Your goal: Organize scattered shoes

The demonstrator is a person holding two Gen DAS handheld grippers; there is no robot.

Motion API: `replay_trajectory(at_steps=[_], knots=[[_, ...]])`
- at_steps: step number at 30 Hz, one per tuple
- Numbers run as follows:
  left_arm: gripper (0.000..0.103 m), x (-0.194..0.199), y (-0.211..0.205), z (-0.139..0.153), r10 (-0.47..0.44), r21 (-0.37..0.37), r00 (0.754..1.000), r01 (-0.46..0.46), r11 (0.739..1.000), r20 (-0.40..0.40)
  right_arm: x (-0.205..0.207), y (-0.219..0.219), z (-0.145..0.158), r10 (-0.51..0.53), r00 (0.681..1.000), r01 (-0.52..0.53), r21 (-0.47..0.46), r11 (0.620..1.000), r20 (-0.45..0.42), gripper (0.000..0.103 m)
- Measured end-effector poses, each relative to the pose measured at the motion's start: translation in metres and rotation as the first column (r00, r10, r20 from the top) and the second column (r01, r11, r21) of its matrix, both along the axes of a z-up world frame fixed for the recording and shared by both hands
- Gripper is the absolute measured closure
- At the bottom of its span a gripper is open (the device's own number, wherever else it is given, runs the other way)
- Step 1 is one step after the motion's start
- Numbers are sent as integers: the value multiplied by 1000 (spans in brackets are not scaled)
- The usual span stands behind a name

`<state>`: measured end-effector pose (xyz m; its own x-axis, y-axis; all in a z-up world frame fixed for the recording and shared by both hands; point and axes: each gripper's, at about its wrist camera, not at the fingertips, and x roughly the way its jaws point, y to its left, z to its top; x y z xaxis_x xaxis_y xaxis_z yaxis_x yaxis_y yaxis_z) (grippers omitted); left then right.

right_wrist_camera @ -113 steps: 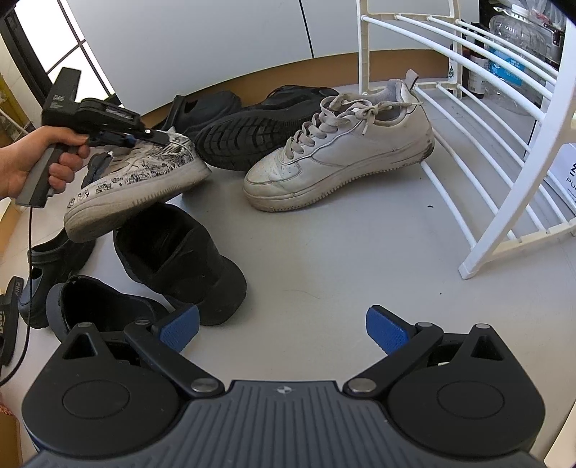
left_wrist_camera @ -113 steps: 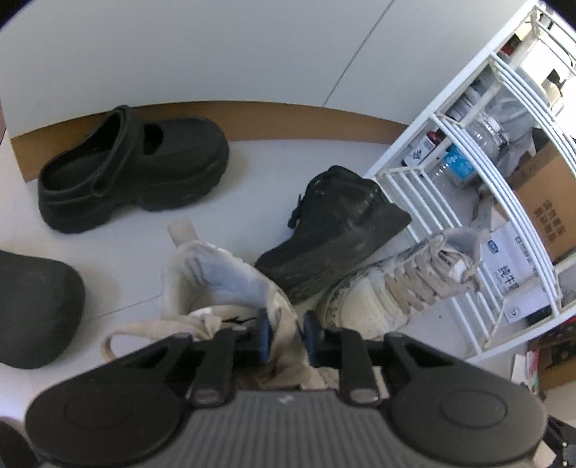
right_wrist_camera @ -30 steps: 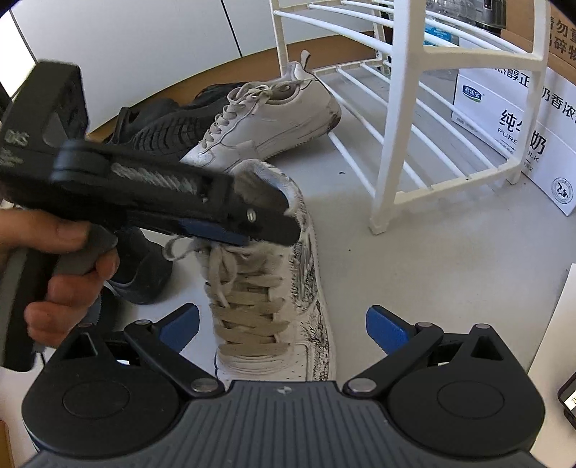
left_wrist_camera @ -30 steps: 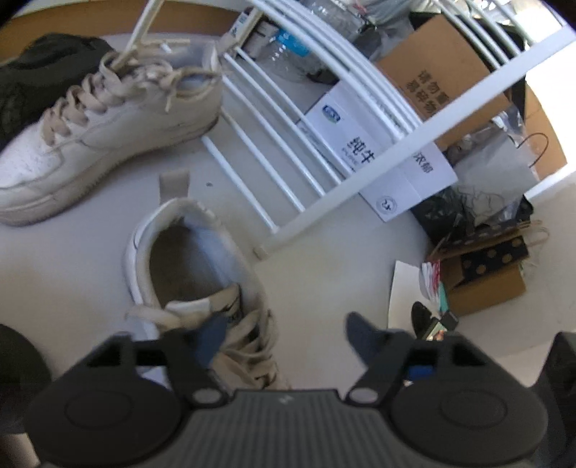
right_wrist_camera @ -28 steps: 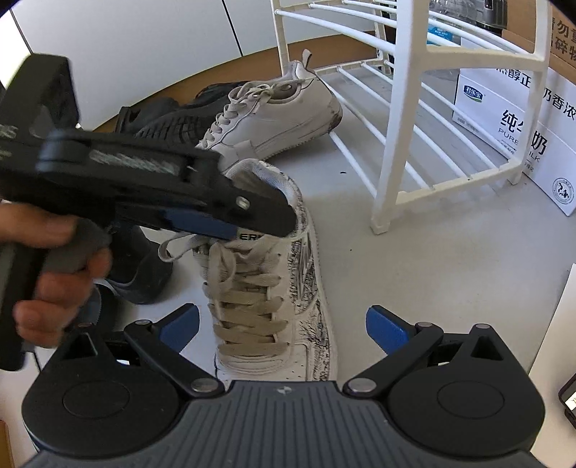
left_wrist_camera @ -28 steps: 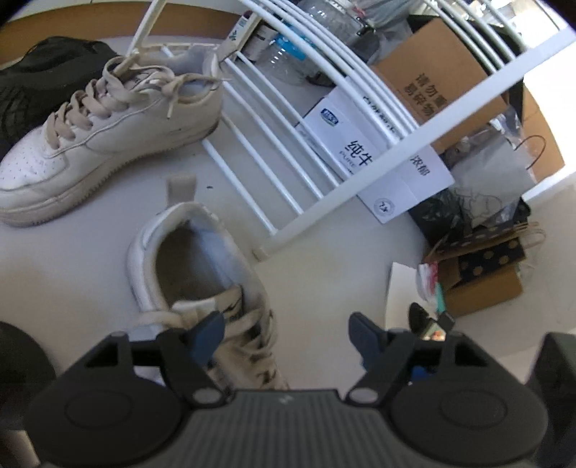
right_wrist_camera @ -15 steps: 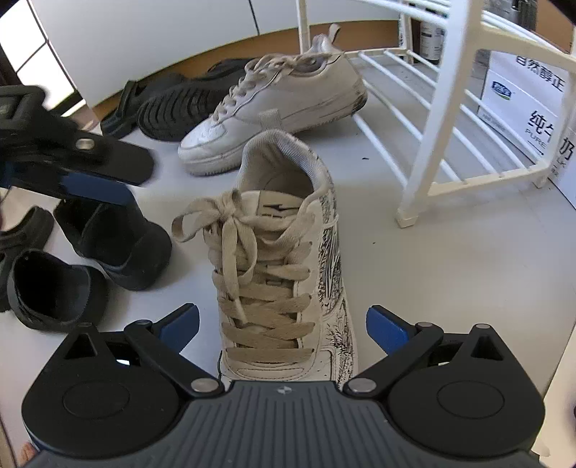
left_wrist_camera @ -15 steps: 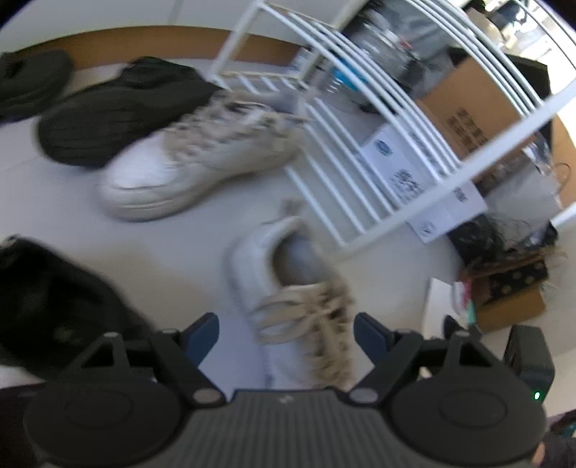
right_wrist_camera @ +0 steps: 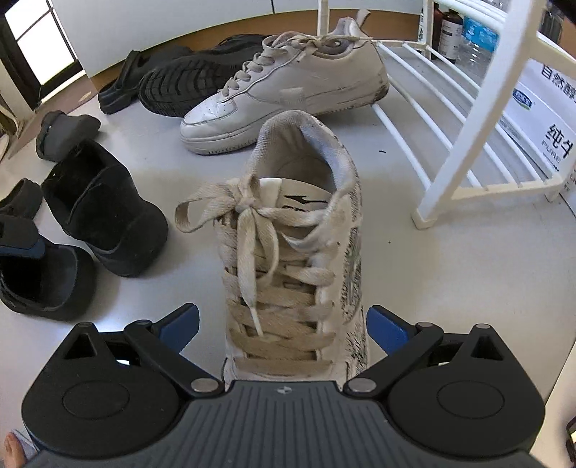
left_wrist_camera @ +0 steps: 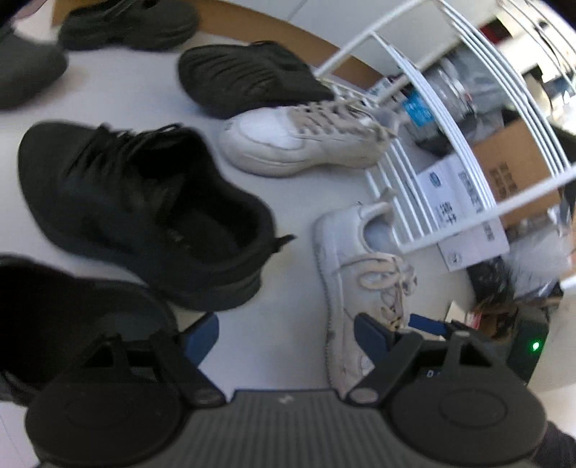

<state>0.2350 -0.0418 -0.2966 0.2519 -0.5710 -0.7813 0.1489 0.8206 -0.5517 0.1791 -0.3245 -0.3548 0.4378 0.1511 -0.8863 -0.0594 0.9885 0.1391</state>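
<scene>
White leather, scribbled with black line drawing along its side, makes up the printed sneaker [right_wrist_camera: 298,252] that stands upright on the pale floor [right_wrist_camera: 414,288], toe toward the right claw [right_wrist_camera: 284,325] and heel toward the far wall. Blue pads of that claw sit spread on either side of the toe, apart from it and gripping nothing. Bare floor lies to the right of the shoe up to the foot of the white wire rack [right_wrist_camera: 464,144], and a narrower strip separates it from the plain white sneaker [right_wrist_camera: 288,90] lying farther off with its heel at the rack's lowest shelf.

From the left wrist view the left claw [left_wrist_camera: 286,333] is released too; its jaws have just been widening, and only floor shows between them, with the printed sneaker [left_wrist_camera: 356,288] just to the right of the gap.

Two white sneakers are in sight. The dark footwear counts about six: a black lace-up shoe [left_wrist_camera: 144,216], another dark shoe at the near left [left_wrist_camera: 64,316], a ribbed-sole black shoe [left_wrist_camera: 248,79] lying on its side, a clog [left_wrist_camera: 126,21] by the brown baseboard, and two more dark pieces at the far left.

Behind the rack stand cardboard cartons [left_wrist_camera: 468,201] and plastic bottles [right_wrist_camera: 475,46].
</scene>
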Motion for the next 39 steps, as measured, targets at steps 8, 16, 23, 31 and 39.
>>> replay_trajectory(at_steps=[8, 16, 23, 31, 39], knots=[[19, 3, 19, 1, 49, -28, 999, -48, 998, 12, 13, 10, -8, 12, 1000, -11, -79, 997, 7, 1], [20, -1, 22, -14, 47, -24, 999, -47, 999, -15, 25, 7, -21, 37, 999, -38, -103, 994, -20, 11], [20, 1, 11, -13, 16, -18, 1000, -16, 1000, 0, 20, 0, -20, 54, 998, -57, -110, 992, -29, 14], [20, 4, -4, -8, -8, -16, 1000, 8, 1000, 18, 14, -10, -21, 79, 996, -83, -117, 990, -36, 14], [20, 7, -19, 4, -38, 4, 998, 38, 999, 45, 8, -19, -21, 90, 995, -95, -113, 989, -44, 14]])
